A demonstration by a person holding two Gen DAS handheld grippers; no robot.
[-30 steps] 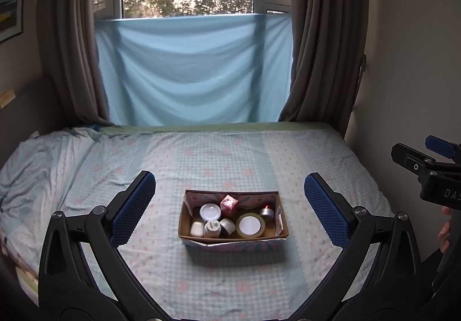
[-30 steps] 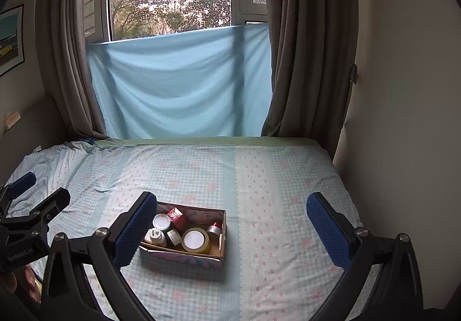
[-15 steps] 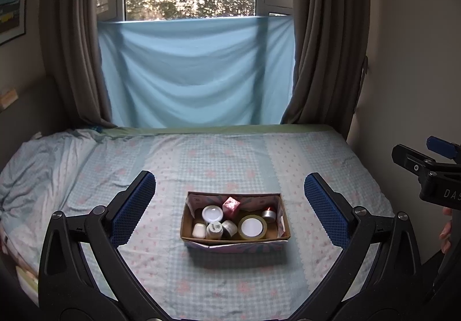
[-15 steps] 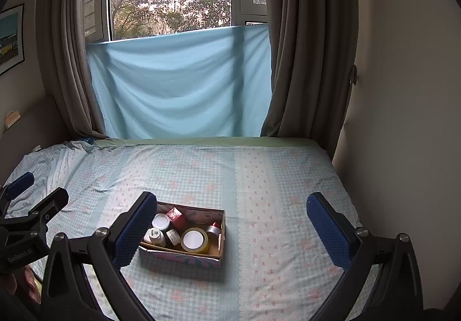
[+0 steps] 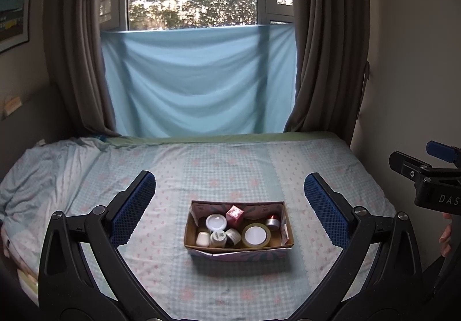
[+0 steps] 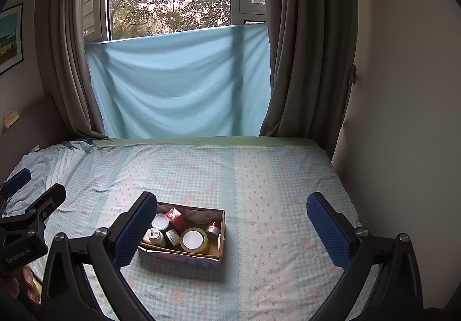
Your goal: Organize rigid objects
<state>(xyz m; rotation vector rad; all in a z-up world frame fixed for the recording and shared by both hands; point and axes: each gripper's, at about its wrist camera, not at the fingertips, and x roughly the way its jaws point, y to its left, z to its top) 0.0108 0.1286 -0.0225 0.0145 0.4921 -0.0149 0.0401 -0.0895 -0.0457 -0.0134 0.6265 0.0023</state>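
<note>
- The bed [image 5: 230, 165], under a pale blue checked sheet with pink flowers, fills the lower half of both views; behind it a blue cloth [image 5: 198, 81] hangs across the window between brown curtains [image 5: 325, 41].
- A shallow cardboard box [image 5: 239, 253] sits on the bed near its front middle, and it holds all the small things: a roll of yellowish tape [image 5: 255, 236] lying flat, a white-lidded jar [image 5: 216, 222], a pink-red cube [image 5: 234, 213], a small bottle with a printed label [image 5: 218, 238], and a few more too small to name.
- The left hand-held gripper [image 5: 230, 210] hovers with its blue-padded fingers spread wide, the box centred between them; it holds nothing.
- The right hand-held gripper [image 6: 232, 223] is likewise spread wide and empty; in its view the box [image 6: 184, 256] lies to the left, partly behind the left finger.
- Only the left view shows "DAS" on the other tool's body (the rest is cut off); only the right view shows "GenRobot.AI".
- Against the frames a second ago, the box lies in the same place, the left view having shifted slightly.
</note>
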